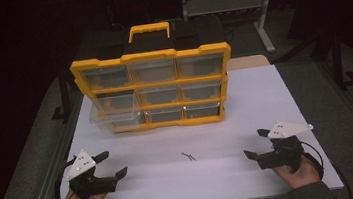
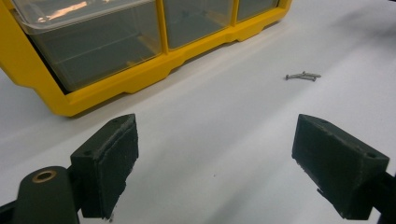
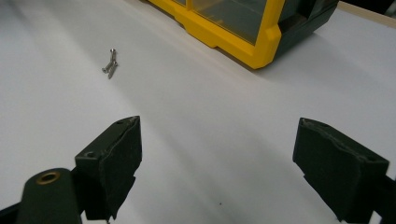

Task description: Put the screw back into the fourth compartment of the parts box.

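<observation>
Yellow plastic frames the parts organizer (image 1: 153,89) that stands upright toward the far side of the white table (image 1: 265,99), its carry handle (image 1: 148,31) on top and its clear drawers arranged three across and three down. The lower left drawer (image 1: 115,117) is pulled partway out of the frame toward the person; the others sit flush. A few small grey screws (image 1: 188,156) lie loose together on the bare tabletop, in front of the organizer and roughly midway between the two hands, well apart from both. The left gripper (image 1: 112,165) is held near the table's near left corner, its jaws spread wide with nothing between them; in the left gripper view the screws (image 2: 303,76) lie ahead and to the right of the jaws, with the organizer's bottom row (image 2: 140,51) beyond on the left. The right gripper (image 1: 256,143) is held near the near right corner, its jaws likewise wide apart and empty; in the right gripper view the screws (image 3: 110,65) lie ahead to the left and a corner of the organizer (image 3: 252,32) stands farther off.
</observation>
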`<state>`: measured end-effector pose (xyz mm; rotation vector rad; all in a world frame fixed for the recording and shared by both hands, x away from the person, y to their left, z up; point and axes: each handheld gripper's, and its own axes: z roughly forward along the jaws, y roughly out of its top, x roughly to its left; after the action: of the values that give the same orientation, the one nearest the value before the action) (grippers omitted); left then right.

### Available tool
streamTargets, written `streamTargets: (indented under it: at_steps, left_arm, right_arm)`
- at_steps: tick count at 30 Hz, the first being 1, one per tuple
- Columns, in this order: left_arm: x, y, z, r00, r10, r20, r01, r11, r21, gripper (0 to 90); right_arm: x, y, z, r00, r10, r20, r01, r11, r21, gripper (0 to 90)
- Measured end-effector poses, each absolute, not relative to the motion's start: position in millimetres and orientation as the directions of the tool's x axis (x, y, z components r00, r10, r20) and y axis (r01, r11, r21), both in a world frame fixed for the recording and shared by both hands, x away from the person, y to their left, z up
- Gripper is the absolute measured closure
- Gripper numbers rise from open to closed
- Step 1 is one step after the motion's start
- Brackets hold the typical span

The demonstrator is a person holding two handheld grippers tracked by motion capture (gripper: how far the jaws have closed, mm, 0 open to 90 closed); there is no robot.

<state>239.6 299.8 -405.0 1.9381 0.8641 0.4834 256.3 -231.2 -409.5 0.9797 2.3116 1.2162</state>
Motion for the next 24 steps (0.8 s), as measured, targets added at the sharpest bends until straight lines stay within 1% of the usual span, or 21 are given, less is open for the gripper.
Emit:
streamTargets:
  at_steps: [3, 13, 15, 17, 21, 23, 24]
  left_arm:
    - [240.3, 300.7, -404.9, 0.680, 0.734, -0.009, 0.368, -0.331, 0.869, 14.3]
    - [240.3, 298.2, -405.5, 0.677, 0.736, -0.022, 0.374, -0.318, 0.871, 14.3]
    - [241.7, 298.5, -405.5, 0.683, 0.730, -0.008, 0.367, -0.334, 0.868, 14.3]
    - [241.3, 297.9, -405.9, 0.680, 0.733, -0.020, 0.376, -0.325, 0.868, 14.2]
    - [242.5, 296.6, -405.9, 0.680, 0.733, -0.027, 0.375, -0.315, 0.872, 14.3]
    - [243.4, 297.2, -405.8, 0.687, 0.727, -0.010, 0.362, -0.331, 0.871, 14.3]
    - [242.4, 296.8, -406.3, 0.685, 0.728, -0.017, 0.372, -0.330, 0.868, 14.3]
  right_arm:
    - [256.3, -230.4, -409.7, -0.700, 0.714, 0.015, 0.417, 0.392, 0.820, 14.9]
    - [256.9, -225.9, -409.0, -0.707, 0.707, 0.017, 0.424, 0.404, 0.811, 14.6]
    - [256.9, -224.6, -408.1, -0.709, 0.705, 0.016, 0.422, 0.405, 0.811, 14.6]
    - [257.0, -224.0, -407.7, -0.711, 0.703, 0.018, 0.421, 0.406, 0.811, 14.6]
    - [258.0, -216.5, -405.7, -0.727, 0.687, 0.015, 0.425, 0.432, 0.796, 14.6]
    - [258.4, -214.2, -404.7, -0.733, 0.681, 0.007, 0.418, 0.442, 0.794, 14.7]
    - [261.4, -204.8, -401.3, -0.745, 0.667, 0.010, 0.420, 0.458, 0.783, 14.7]
